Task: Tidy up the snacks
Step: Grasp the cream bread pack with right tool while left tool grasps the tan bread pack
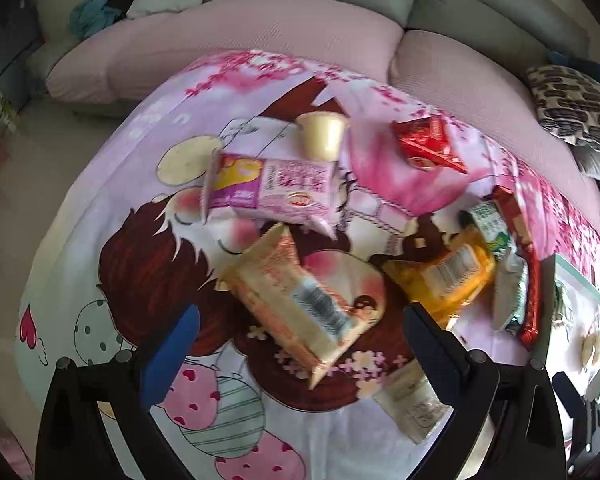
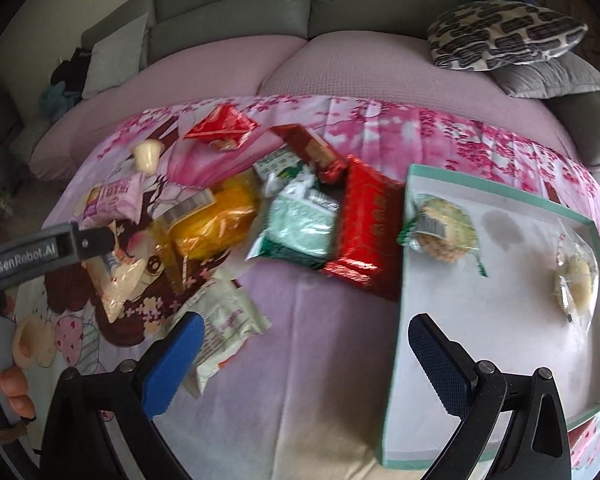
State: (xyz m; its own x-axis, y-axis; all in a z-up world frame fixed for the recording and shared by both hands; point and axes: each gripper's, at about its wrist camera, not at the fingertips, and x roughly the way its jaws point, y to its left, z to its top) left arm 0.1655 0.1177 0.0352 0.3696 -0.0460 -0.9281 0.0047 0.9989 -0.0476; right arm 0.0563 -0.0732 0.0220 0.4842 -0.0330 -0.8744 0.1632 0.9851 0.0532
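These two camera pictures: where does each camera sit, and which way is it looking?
Left wrist: rides the left gripper, looking forward and down at a peach snack packet on the cartoon cloth; both its fingers show.
Right wrist: rides the right gripper, facing the green-rimmed box; its fingers, the other gripper and fingertips show.
Shared: yellow packet, sofa.

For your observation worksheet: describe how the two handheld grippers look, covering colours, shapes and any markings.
Each gripper, left gripper and right gripper, has black angular finger arms with round metal pivot bolts and blue textured pads. The right wrist view shows a grey "GenRobot.AI" label on the left one's black body.
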